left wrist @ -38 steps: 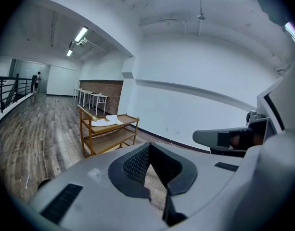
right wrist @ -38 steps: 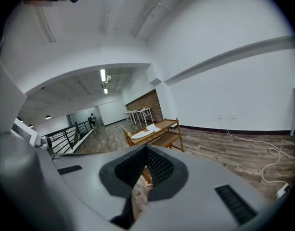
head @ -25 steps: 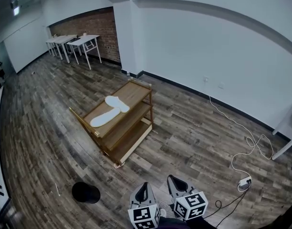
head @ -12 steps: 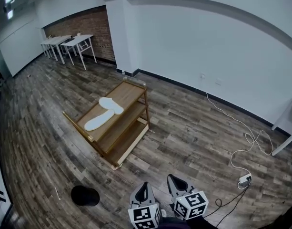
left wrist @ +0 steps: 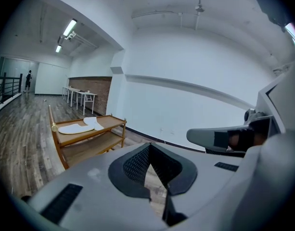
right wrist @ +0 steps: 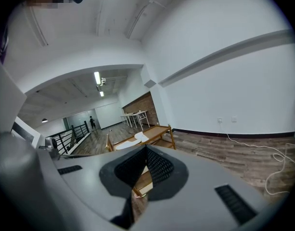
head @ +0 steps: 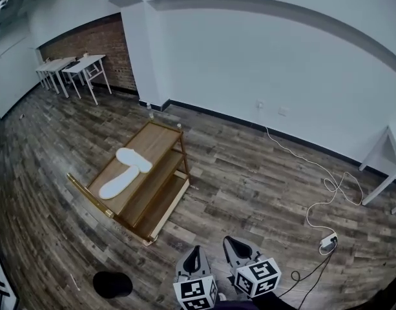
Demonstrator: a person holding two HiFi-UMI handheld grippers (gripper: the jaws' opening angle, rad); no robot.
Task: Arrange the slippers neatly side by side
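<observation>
**Slippers lie askew on the rack: close the distance first**

Slippers, both white, lie on the top shelf of the wooden rack, well apart from you across the floor. They make a crooked angle. The far slipper lies across the shelf, and the near slipper runs along it. Their ends touch or overlap where they meet, and from here you cannot tell which one is on top.

Your left tool and right tool are held low near your body. On each, the jaws meet at the tips with nothing between them. Both gripper views look over the closed tips toward the rack, with the slippers small in the distance.

The step in hand looks like the approach, and a few things should make it go well:

- Walk up to a long side of the rack, so both slippers are within easy reach.
- Mind the black round object on the floor to your left as you go.
- Spread the jaws before you lower a tool to the shelf, not over the slipper.
- Move the slipper that lies on top first. Pinch it at a thin edge or the heel, as these look soft and flat and may fold.
- Set it parallel to its mate, with toes level and sides just beside each other.
</observation>
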